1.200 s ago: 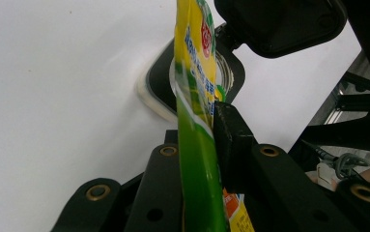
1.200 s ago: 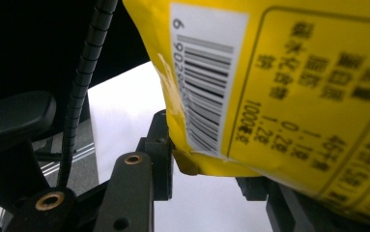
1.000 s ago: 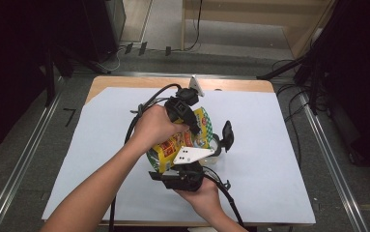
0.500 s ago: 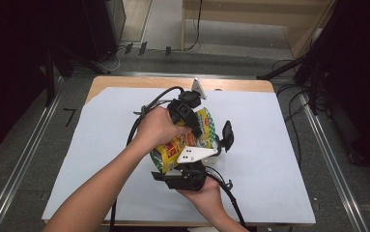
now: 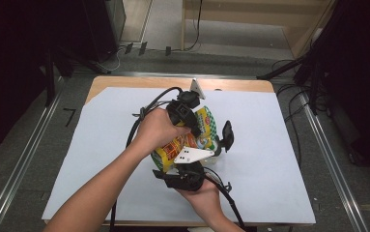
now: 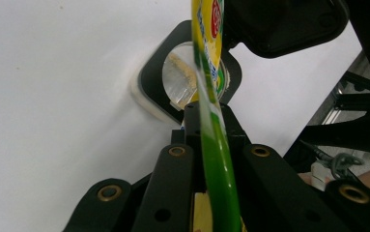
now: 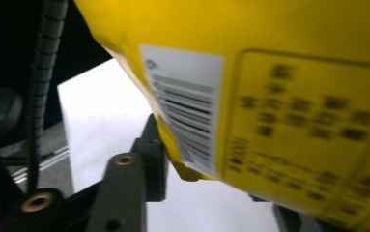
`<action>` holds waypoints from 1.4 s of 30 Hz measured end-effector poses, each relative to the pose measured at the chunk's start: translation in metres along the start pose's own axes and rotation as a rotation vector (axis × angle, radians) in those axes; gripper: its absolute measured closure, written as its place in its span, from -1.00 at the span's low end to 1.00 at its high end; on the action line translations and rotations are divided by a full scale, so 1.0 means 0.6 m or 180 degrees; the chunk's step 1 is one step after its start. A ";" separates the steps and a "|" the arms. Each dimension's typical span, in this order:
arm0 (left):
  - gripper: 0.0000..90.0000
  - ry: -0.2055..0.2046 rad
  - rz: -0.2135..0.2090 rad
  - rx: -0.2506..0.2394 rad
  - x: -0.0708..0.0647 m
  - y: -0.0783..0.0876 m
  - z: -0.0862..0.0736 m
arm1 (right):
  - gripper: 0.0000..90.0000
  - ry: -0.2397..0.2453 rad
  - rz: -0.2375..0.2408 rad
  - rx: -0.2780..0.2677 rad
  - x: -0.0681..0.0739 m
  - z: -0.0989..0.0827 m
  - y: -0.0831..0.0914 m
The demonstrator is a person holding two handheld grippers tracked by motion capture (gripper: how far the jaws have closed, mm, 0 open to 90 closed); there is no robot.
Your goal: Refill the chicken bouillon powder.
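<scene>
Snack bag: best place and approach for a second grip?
Grip the flat sealed edge of the snack bag, as the left gripper does, its jaws shut on the thin seam. Come in edge-on from the opposite end: the puffed yellow body is too wide and slippery for jaws.

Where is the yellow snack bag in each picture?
High view: the yellow snack bag sits mid-table, between both grippers.
Left gripper view: edge-on, the bag runs up from between the jaws.
Right gripper view: barcode side fills the upper right.
Shared landmark: the white table cover.
</scene>
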State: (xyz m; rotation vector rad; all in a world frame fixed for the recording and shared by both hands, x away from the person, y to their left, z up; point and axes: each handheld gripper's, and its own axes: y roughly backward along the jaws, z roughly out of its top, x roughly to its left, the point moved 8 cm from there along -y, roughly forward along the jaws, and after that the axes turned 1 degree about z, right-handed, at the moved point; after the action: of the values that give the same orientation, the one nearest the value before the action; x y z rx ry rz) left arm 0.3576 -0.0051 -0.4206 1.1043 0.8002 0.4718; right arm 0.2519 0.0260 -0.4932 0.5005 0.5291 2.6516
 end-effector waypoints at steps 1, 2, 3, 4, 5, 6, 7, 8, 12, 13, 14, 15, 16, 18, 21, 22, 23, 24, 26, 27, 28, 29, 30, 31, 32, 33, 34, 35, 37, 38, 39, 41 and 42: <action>0.95 0.0003 0.0006 0.0007 0.002 0.000 0.000 | 0.26 0.0017 -0.0032 -0.0006 0.000 0.000 0.000; 0.95 0.0017 0.0005 0.0006 0.003 0.000 0.000 | 0.23 0.0025 -0.0052 -0.0009 0.000 0.000 0.000; 0.95 0.0036 -0.0001 0.0008 0.005 0.000 0.000 | 0.22 0.0020 -0.0068 -0.0005 0.000 0.000 -0.001; 0.95 0.0043 0.0009 0.0015 0.007 0.000 -0.001 | 0.24 0.0011 -0.0079 0.0005 0.000 0.000 -0.001; 0.96 0.0063 0.0002 -0.0004 0.007 -0.001 -0.001 | 0.26 0.0001 -0.0104 0.0009 -0.001 0.000 -0.001; 0.96 0.0062 -0.0003 -0.0002 0.007 -0.001 -0.001 | 0.29 -0.0013 -0.0124 0.0018 -0.002 -0.001 -0.001; 0.96 0.0062 -0.0012 -0.0001 0.007 -0.001 -0.001 | 0.30 -0.0027 -0.0127 0.0022 -0.002 -0.001 -0.001; 0.96 0.0063 -0.0027 -0.0010 0.007 -0.001 -0.001 | 0.34 -0.0033 -0.0126 0.0035 -0.003 -0.001 -0.001; 0.95 0.0083 -0.0043 -0.0008 0.007 0.000 0.000 | 0.45 -0.0079 -0.0040 0.0012 0.000 0.001 0.002; 0.95 0.0087 -0.0052 0.0000 0.007 0.002 0.000 | 0.47 -0.0090 -0.0010 0.0007 0.001 0.001 0.003; 0.94 0.0084 -0.0059 0.0002 0.008 0.003 0.000 | 0.48 -0.0103 0.0042 -0.0029 0.002 0.003 0.003; 0.94 0.0091 -0.0069 0.0013 0.009 0.004 0.000 | 0.49 -0.0102 0.0082 -0.0045 0.003 0.005 0.004; 0.93 0.0090 -0.0073 0.0024 0.010 0.005 0.001 | 0.49 -0.0124 0.0121 -0.0059 0.005 0.006 0.004; 0.91 0.0091 -0.0072 0.0045 0.014 0.007 0.003 | 0.49 -0.0149 0.0217 -0.0097 0.009 0.011 0.006; 0.88 0.0110 -0.0140 0.0068 0.018 0.009 0.007 | 0.51 -0.0180 0.0296 -0.0140 0.013 0.017 0.009; 0.88 0.0117 -0.0173 0.0073 0.018 0.009 0.009 | 0.51 -0.0195 0.0321 -0.0153 0.014 0.019 0.010; 0.87 0.0118 -0.0188 0.0072 0.020 0.008 0.011 | 0.52 -0.0209 0.0335 -0.0166 0.015 0.021 0.011; 0.87 0.0117 -0.0191 0.0083 0.020 0.008 0.011 | 0.52 -0.0234 0.0356 -0.0167 0.016 0.022 0.013; 0.88 0.0110 -0.0187 0.0113 0.021 0.006 0.014 | 0.52 -0.0257 0.0368 -0.0172 0.015 0.024 0.013; 0.88 0.0103 -0.0162 0.0112 0.020 0.005 0.015 | 0.52 -0.0269 0.0379 -0.0169 0.014 0.024 0.013; 0.88 0.0074 -0.0125 0.0138 0.020 0.004 0.015 | 0.52 -0.0284 0.0378 -0.0161 0.013 0.023 0.013; 0.88 0.0074 -0.0117 0.0147 0.019 0.002 0.016 | 0.52 -0.0293 0.0386 -0.0147 0.013 0.023 0.013; 0.88 0.0059 -0.0089 0.0164 0.018 0.000 0.017 | 0.52 -0.0298 0.0393 -0.0146 0.013 0.023 0.013; 0.88 0.0043 -0.0059 0.0171 0.016 -0.002 0.018 | 0.52 -0.0307 0.0407 -0.0142 0.013 0.023 0.013; 0.87 0.0035 -0.0024 0.0191 0.016 -0.002 0.019 | 0.52 -0.0314 0.0410 -0.0141 0.014 0.023 0.013; 0.87 0.0012 -0.0003 0.0195 0.016 -0.003 0.021 | 0.52 -0.0315 0.0407 -0.0137 0.014 0.023 0.014; 0.86 -0.0002 0.0010 0.0219 0.015 -0.003 0.022 | 0.52 -0.0309 0.0403 -0.0132 0.014 0.023 0.014; 0.85 0.0010 0.0026 0.0216 0.015 -0.004 0.023 | 0.52 -0.0294 0.0388 -0.0133 0.013 0.023 0.015; 0.85 0.0015 0.0045 0.0265 0.016 -0.004 0.025 | 0.51 -0.0233 0.0344 -0.0123 0.013 0.024 0.015; 0.85 0.0029 0.0048 0.0265 0.016 -0.005 0.026 | 0.51 -0.0182 0.0314 -0.0119 0.013 0.025 0.015; 0.86 0.0028 0.0057 0.0292 0.016 -0.004 0.027 | 0.51 -0.0147 0.0286 -0.0105 0.013 0.024 0.015; 0.88 0.0027 0.0074 0.0290 0.015 -0.004 0.028 | 0.49 -0.0087 0.0249 -0.0092 0.014 0.024 0.015; 0.88 0.0016 0.0085 0.0298 0.014 -0.004 0.029 | 0.48 -0.0035 0.0217 -0.0086 0.014 0.024 0.014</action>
State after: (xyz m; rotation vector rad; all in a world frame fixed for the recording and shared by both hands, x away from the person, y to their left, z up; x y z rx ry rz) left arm 0.3761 -0.0105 -0.4220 1.2022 0.8196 0.4633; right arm 0.2480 0.0264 -0.4748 0.5339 0.4806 2.7152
